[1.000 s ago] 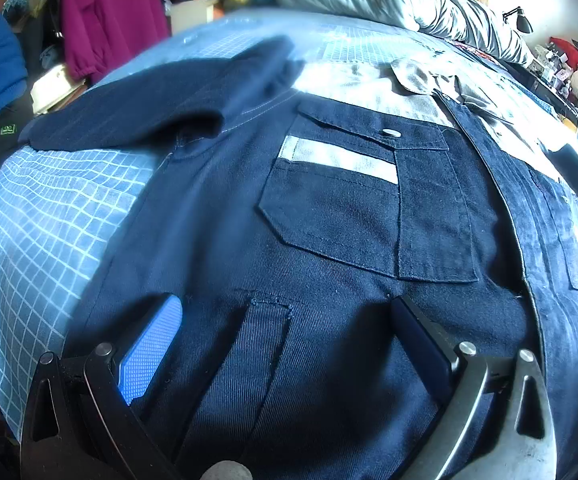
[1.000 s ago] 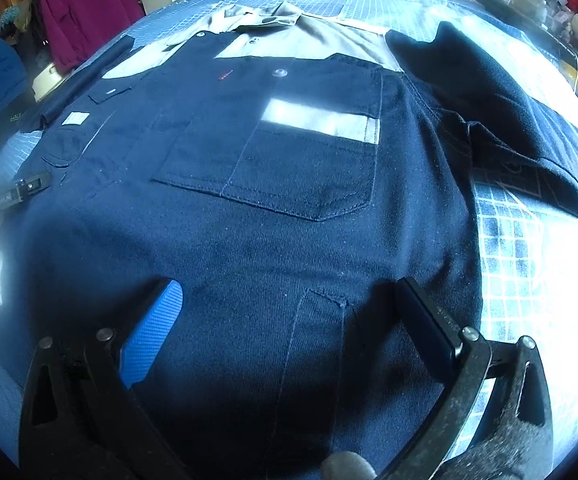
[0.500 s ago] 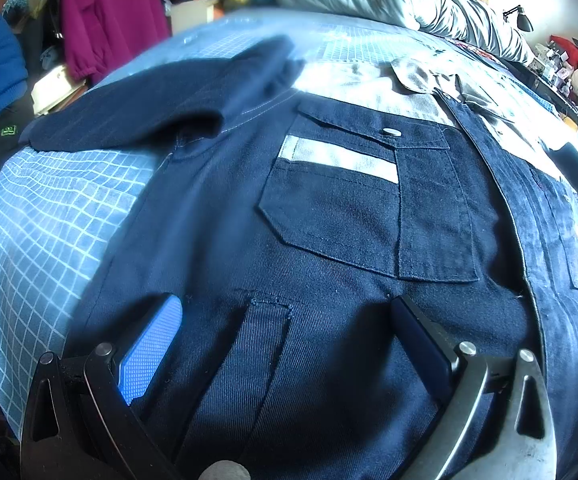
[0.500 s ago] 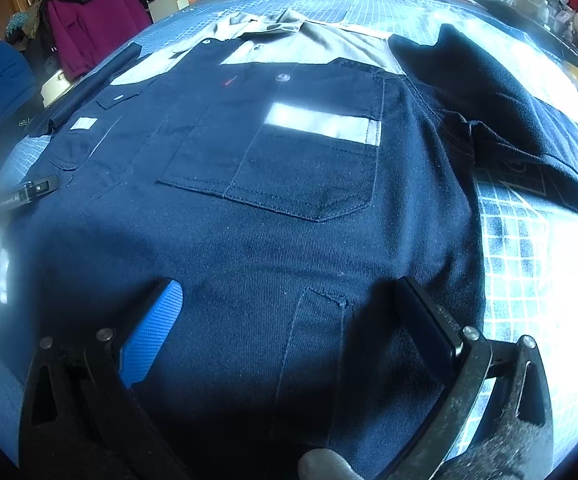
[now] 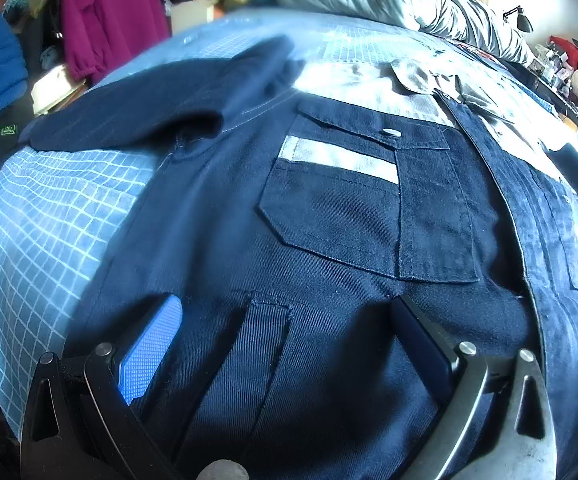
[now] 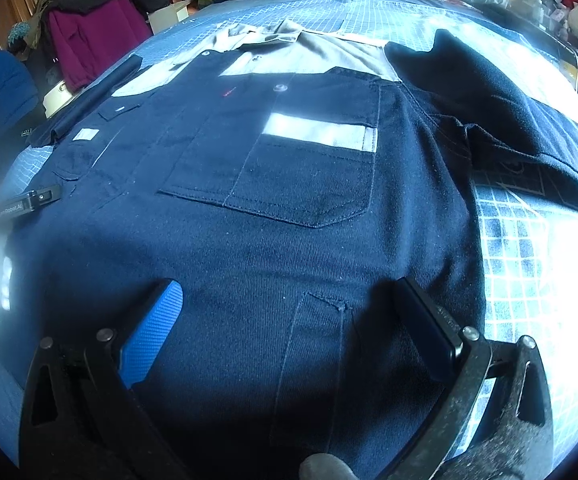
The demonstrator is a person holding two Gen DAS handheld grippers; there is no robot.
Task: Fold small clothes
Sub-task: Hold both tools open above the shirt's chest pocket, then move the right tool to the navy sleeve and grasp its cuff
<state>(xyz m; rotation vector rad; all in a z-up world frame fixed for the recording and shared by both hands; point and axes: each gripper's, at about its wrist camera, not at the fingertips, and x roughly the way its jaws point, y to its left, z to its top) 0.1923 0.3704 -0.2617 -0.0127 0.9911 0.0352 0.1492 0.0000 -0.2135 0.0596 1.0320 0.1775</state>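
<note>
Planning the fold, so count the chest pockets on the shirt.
2. One pocket with a grey stripe lies mid-chest ahead of the right gripper; the other pocket is further left. Lower ones may be hidden.

Black fingers [image 5: 421,340], blue pad [image 5: 151,350]

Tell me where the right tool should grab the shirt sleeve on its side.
Grip the sleeve at its free outer edge, coming from the right over the grid mat. It lies spread flat away from the shirt body, so that edge can be pinched and folded inward.
</note>
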